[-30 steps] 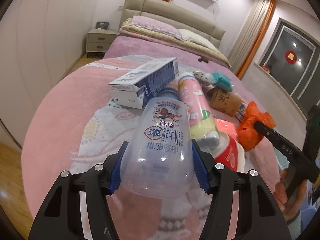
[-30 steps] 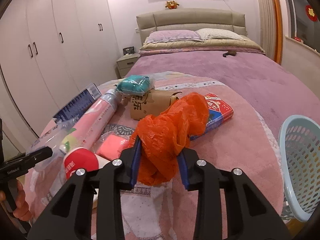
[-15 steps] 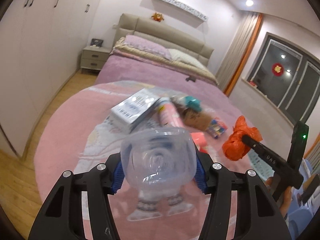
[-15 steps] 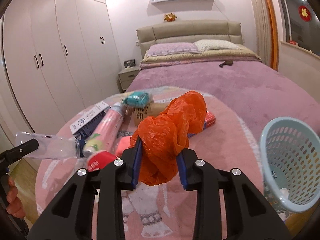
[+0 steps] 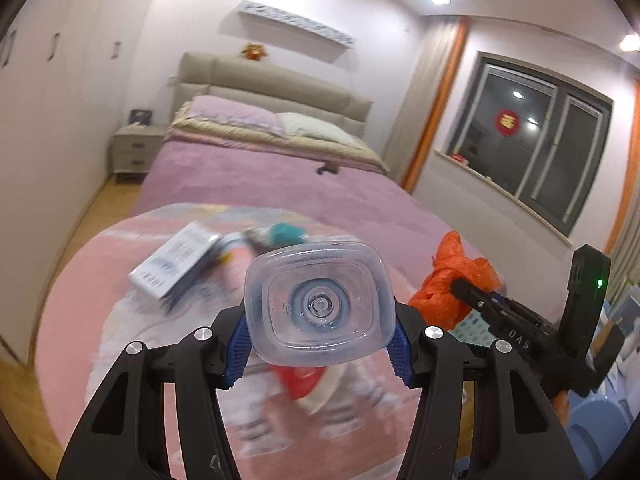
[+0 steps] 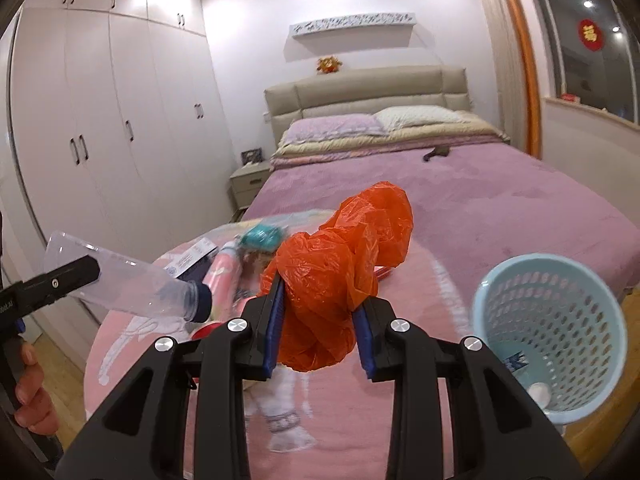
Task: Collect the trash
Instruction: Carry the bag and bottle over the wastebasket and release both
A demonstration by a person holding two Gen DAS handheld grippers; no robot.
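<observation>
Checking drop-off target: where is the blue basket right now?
In the right wrist view the blue basket stands at lower right, beside the pink blanket, right of the orange bag.

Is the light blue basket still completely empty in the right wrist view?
No, the basket already holds a small white item at its bottom.

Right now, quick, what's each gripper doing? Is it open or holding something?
Left gripper: closed on the clear plastic bottle, lifted off the rug.
Right gripper: closed on the orange plastic bag.
</observation>
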